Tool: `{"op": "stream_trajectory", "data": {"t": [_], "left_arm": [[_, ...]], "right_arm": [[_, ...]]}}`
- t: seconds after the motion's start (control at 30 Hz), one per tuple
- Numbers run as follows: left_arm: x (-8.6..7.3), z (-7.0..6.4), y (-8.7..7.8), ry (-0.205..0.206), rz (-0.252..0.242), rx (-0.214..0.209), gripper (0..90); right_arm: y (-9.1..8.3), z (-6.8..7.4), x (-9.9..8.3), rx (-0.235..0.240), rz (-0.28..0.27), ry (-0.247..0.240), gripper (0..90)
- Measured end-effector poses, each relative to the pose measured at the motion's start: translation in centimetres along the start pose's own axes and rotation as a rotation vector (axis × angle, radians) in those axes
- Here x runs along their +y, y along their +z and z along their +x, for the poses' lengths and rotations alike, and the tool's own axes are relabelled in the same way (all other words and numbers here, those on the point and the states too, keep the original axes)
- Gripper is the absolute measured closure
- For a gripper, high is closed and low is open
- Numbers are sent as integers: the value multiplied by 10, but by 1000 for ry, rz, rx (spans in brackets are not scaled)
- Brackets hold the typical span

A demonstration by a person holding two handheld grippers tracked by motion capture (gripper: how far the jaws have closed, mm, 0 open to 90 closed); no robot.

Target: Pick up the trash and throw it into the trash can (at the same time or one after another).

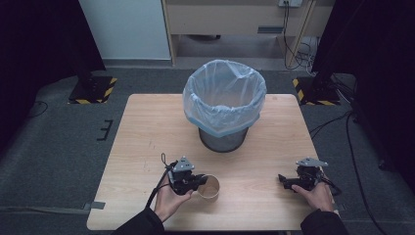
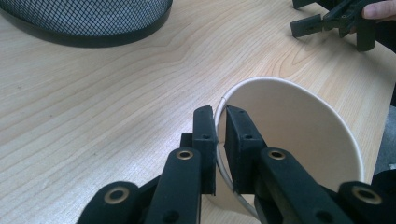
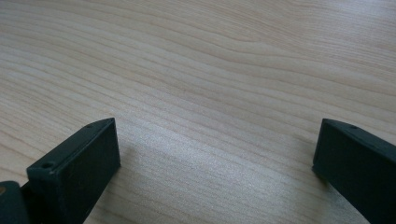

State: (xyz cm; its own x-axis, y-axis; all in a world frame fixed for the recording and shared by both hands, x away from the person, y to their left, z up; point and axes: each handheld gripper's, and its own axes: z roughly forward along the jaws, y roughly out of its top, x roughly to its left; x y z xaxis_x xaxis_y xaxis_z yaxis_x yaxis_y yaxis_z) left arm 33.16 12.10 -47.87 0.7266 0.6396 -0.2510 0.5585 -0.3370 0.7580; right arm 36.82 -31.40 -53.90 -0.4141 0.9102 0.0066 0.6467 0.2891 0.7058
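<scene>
Wooden table [image 1: 147, 147], paper cup [image 1: 210, 187] lying sideways

The paper cup [image 1: 210, 187] in my left claw [image 1: 200, 182] is tan outside and pale cream inside, with a thin rolled white rim. It sits on the wooden table's near edge, mouth open and empty, its wall pinched between my two black jaws.

A light wood-grain surface [image 1: 147, 142] is carrying a black mesh wastebasket lined with a pale blue plastic bag [image 1: 223, 105] toward its far middle, while a tan paper cup [image 1: 209, 187] is sitting near its front edge.
</scene>
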Motion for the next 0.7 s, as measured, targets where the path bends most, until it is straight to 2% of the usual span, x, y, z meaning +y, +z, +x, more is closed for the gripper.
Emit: {"op": "stream_trajectory", "data": {"t": [0.3, 0.47, 0.5, 0.53, 0.67, 0.7], "left_arm": [[10, -3, -16, 16, -83, -7, 834], [17, 0, -31, 12, -147, 9, 834], [20, 2, -37, 9, -176, 18, 834], [20, 2, -37, 9, -176, 18, 834], [27, 6, -51, 2, -227, 34, 834], [30, 8, -58, -1, -254, 44, 835]], "right_arm": [[0, 0, 0, 0, 0, 0, 8], [0, 0, 0, 0, 0, 0, 8], [0, 0, 0, 0, 0, 0, 8], [0, 0, 0, 0, 0, 0, 8], [0, 0, 0, 0, 0, 0, 8], [0, 0, 0, 0, 0, 0, 8]]}}
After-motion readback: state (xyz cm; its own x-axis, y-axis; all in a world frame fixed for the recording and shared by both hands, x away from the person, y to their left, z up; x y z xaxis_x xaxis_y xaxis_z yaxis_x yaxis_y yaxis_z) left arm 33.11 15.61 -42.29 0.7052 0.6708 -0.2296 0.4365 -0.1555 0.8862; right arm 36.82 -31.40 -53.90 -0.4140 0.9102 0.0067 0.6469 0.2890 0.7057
